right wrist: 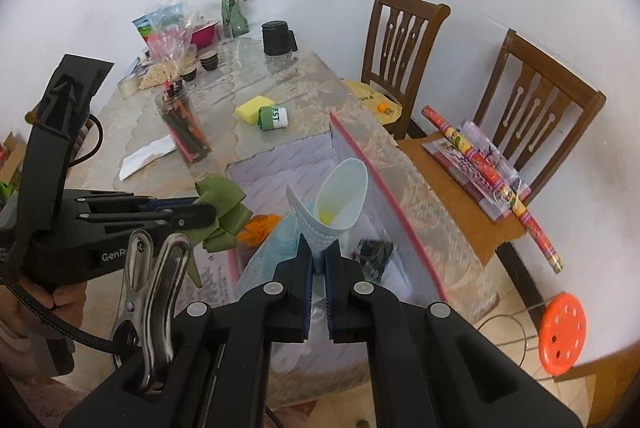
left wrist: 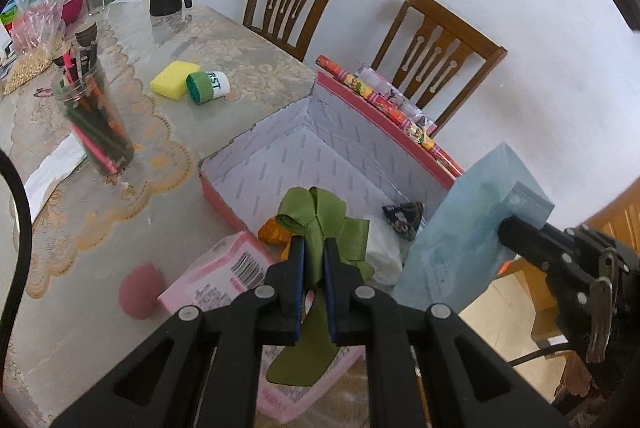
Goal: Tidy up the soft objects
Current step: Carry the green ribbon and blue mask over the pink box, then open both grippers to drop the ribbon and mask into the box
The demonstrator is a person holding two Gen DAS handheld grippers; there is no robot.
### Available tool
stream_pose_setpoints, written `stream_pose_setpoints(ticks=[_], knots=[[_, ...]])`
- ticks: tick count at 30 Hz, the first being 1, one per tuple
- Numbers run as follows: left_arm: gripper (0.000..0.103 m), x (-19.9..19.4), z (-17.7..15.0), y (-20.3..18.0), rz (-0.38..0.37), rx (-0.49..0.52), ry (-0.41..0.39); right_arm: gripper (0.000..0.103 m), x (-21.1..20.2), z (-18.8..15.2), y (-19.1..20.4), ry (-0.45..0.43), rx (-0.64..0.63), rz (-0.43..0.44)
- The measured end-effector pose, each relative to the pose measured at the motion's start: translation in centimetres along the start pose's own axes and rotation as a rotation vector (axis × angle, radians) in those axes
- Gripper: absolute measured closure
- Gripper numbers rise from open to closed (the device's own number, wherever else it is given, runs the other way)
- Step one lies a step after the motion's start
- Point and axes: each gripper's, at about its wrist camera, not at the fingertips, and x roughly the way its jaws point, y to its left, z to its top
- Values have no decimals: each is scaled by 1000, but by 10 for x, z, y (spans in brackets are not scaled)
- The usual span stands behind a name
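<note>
- While the left gripper [left wrist: 315, 252] is clamped on a green ribbon bow [left wrist: 320, 220], its jaws stand narrow with the ribbon's tail hanging down between them, above the near end of the pink box [left wrist: 384, 115].
- Seen from the right wrist, that same left gripper [right wrist: 208, 214] reaches in from the left, the green ribbon bow [right wrist: 224, 203] bunched at its tip over the pink box [right wrist: 384, 195].
- Pinched in the right gripper [right wrist: 319, 260], jaws nearly closed, is a pale blue paper bag [right wrist: 340, 199], its mouth open upward and something yellow visible inside.
- From the left wrist view, the right gripper [left wrist: 505, 228] grips the pale blue paper bag [left wrist: 472, 236] at the right, near end of the box.
- Inside the box, which is lined with white paper, lie an orange cloth piece [left wrist: 274, 232], a white soft bundle [left wrist: 384, 252] and a dark patterned fabric piece [left wrist: 404, 218], all at the near end.
- A pink carton [left wrist: 224, 272] and a pink round puff [left wrist: 142, 290] lie on the table [left wrist: 224, 39] just near-left of the box.
- Farther left on the table sit a yellow sponge [left wrist: 172, 77] touching a green and white roll [left wrist: 206, 85], and a jar of pencils [left wrist: 96, 119].
- Rolls of gift wrap [right wrist: 496, 179] rest on a chair seat to the right.
</note>
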Motion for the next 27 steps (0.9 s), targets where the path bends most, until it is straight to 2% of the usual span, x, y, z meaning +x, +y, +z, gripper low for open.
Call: stream_pose_setpoints(ticks=[13, 27], knots=[[94, 49, 12, 3, 27, -64, 21, 97, 52, 20, -7, 24, -167, -13], [93, 80, 13, 7, 59, -85, 57, 97, 102, 32, -12, 77, -210, 21]])
